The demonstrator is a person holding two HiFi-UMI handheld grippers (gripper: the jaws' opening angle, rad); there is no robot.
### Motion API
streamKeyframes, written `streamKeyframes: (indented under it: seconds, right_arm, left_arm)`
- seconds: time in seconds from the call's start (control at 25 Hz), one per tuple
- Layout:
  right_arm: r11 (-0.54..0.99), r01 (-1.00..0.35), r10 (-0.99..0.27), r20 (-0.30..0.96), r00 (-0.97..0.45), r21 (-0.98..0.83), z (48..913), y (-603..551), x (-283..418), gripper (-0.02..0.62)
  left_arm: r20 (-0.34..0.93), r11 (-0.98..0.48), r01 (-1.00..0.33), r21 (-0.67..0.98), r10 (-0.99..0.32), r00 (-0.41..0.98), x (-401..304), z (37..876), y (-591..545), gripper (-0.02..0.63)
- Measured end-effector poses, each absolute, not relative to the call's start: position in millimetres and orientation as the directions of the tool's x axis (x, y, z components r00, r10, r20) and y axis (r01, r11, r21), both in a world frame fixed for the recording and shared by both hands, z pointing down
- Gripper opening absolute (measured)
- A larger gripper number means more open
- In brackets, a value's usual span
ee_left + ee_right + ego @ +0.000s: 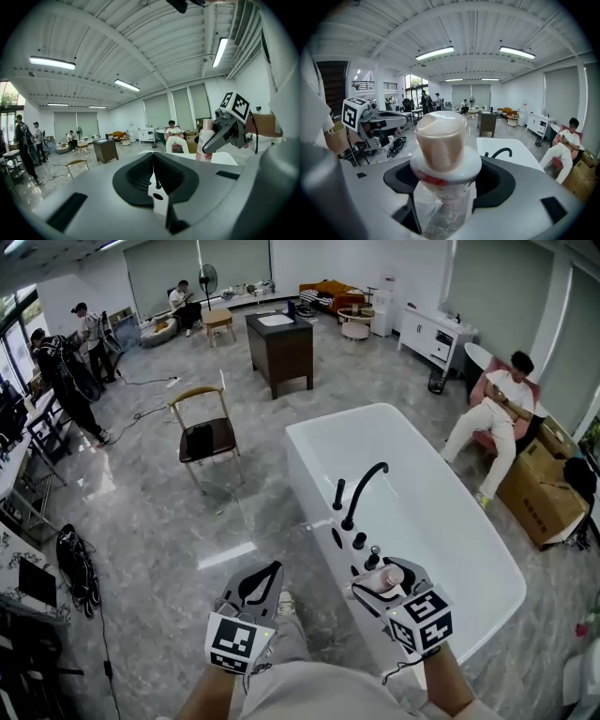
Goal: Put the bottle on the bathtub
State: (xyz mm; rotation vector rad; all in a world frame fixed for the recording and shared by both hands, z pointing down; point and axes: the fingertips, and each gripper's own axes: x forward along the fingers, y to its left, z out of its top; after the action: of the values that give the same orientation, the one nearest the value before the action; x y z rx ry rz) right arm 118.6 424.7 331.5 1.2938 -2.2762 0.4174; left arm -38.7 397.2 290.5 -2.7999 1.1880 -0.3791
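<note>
Grey tiled open office, head view: white bathtub (309, 432) sits centre-right, with a black faucet (362, 487) and knobs on its near-left rim. People sit far off, and a chair and a dark cabinet stand further back. Right hand-held gripper (373, 589) is clamped on the bottle (387, 577), pink cap showing, held just at the near end of the rim, right beside the knobs. The bottle is not set down yet. Left hand-held gripper (265, 576) hangs over the floor left of the tub, jaws together, nothing in them.

Left gripper view: jaws pressed shut, empty. Across from it the bottle reads roughly upright in the other gripper, above the white rim.

Right gripper view: cap and shoulder fill the middle. The jaws pinch the clear body below the shoulder, and the tub and faucet lie beyond.

Risks, as judgement:
- The rim looks narrow and the faucet hardware crowds the near end, so a landing too close could knock a knob or leave the base half on it.
- A base overhanging either edge would tip the bottle into the tub or onto the floor on release.
- The clear body looks slick, so it could slip or rotate in the pinch if lowered fast.
- The tall shape may topple if it is let go while tilted.
- The left gripper is too far away to steady it.
</note>
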Motion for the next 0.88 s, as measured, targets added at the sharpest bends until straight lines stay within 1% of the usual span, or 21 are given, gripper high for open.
streamKeyframes:
  seconds: [0.2,0.4,0.64,0.88]
  right_arm:
    - [0.480,-0.876,-0.704,0.578,-0.413,-0.042,337.7,358.7,111.4,0.356]
    - [0.470,-0.882,-0.692,0.604,-0.395,-0.038,346.7,285.4,107.4,0.356]
    - [0.454,-0.891,-0.698,0.611,-0.373,-0.025,354.6,179.9,97.8,0.356]
    - [0.423,-0.906,-0.703,0.629,-0.331,-0.003,373.2,80.3,98.4,0.356]
  left_arm:
    - [0.223,-0.706,-0.693,-0.143,-0.705,0.673,-51.2,294.6,330.2,0.020]
    - [0.266,-0.739,-0.662,-0.126,-0.668,0.695,-48.8,309.5,260.0,0.020]
    - [0.252,-0.768,-0.630,-0.114,-0.636,0.730,-47.4,312.8,168.9,0.020]
    - [0.271,-0.779,-0.618,-0.107,-0.621,0.735,-51.2,326.6,77.2,0.020]
